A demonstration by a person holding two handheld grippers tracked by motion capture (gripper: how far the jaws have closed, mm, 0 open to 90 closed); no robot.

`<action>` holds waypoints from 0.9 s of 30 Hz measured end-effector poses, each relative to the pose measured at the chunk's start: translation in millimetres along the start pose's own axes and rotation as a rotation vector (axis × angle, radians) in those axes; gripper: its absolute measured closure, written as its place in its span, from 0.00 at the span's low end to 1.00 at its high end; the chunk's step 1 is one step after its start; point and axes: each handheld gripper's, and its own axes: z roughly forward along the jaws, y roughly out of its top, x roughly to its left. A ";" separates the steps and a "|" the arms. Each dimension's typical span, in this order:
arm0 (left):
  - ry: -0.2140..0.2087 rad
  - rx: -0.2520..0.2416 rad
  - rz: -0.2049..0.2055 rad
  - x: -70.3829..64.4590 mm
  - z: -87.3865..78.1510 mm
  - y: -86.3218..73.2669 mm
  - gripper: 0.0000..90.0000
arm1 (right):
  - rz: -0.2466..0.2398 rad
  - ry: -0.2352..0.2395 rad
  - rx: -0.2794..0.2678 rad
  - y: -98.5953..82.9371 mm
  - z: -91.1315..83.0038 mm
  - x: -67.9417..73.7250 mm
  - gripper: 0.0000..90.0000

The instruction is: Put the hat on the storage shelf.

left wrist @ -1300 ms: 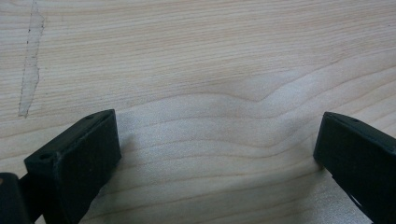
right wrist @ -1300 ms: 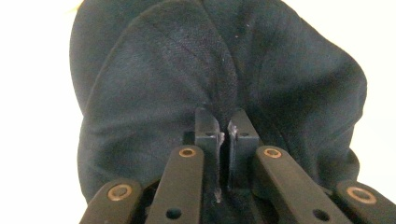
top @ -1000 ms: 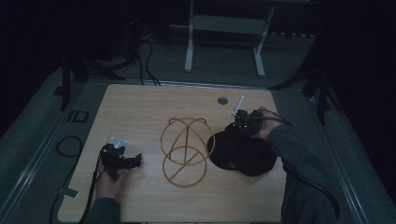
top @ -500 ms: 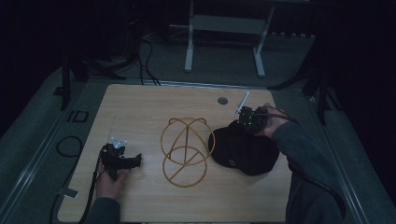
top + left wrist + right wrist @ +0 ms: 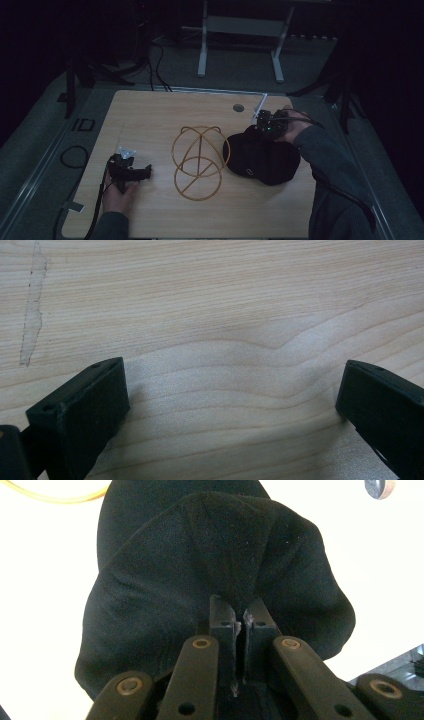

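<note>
A black cap (image 5: 262,157) lies on the wooden table (image 5: 165,107), right of a yellow wire-hoop stand (image 5: 198,160). My right gripper (image 5: 264,123) is at the cap's far edge, its jaws shut on a pinched fold of the cap (image 5: 220,555) fabric; in the right gripper view the right gripper (image 5: 239,611) holds the cloth bunched up between its fingertips. My left gripper (image 5: 131,171) rests low over the table's near left part. In the left gripper view the left gripper (image 5: 232,390) stands open, with bare wood between its jaws.
A round grommet hole (image 5: 238,107) sits near the table's far edge, close behind the right gripper. A faint scratch mark (image 5: 31,305) runs along the wood. Cables (image 5: 70,157) trail on the dark floor to the left, and a white desk frame (image 5: 240,30) stands beyond.
My right gripper has moved a little toward the far right, drawing the cap's edge with it. The left gripper has stayed put.
</note>
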 end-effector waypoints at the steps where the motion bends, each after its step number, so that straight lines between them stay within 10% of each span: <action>1: 0.000 0.000 0.000 0.0 0.0 0.0 0.00 | -0.002 -0.002 0.002 0.4 -1.7 0.0 0.96; 27: 0.000 0.001 0.001 0.1 -0.1 0.1 0.00 | -0.063 -0.051 0.032 6.8 -46.1 0.4 0.95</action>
